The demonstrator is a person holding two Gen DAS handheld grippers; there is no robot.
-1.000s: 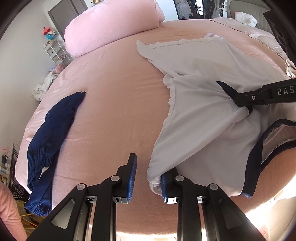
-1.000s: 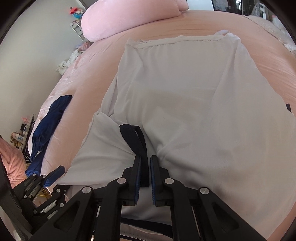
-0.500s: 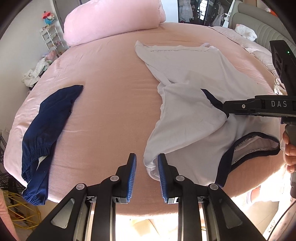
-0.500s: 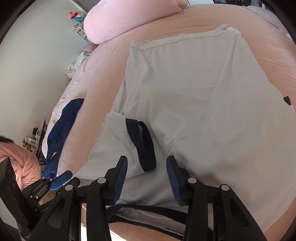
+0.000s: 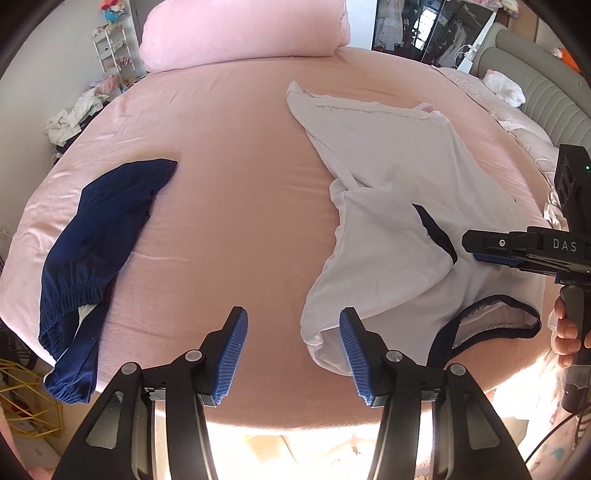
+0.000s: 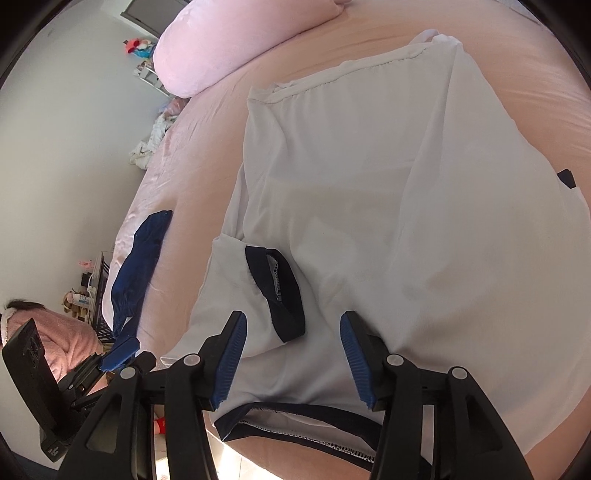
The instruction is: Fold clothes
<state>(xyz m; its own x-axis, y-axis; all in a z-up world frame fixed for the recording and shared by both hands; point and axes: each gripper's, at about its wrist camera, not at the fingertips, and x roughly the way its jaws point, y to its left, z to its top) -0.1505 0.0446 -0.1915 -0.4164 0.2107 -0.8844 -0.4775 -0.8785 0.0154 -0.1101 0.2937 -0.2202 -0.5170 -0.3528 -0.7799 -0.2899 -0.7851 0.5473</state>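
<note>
Shirt (image 5: 399, 206) on bed (image 5: 236, 192), shorts (image 5: 99, 236) left, pillow (image 5: 243, 29) behind.

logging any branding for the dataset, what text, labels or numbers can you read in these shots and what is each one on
"DAS": white letters on the side of the right gripper, seen from the left wrist view.
Neck label inside the white shirt: not visible.
Small bottles on the shelf by the wall: print too small to read.
</note>
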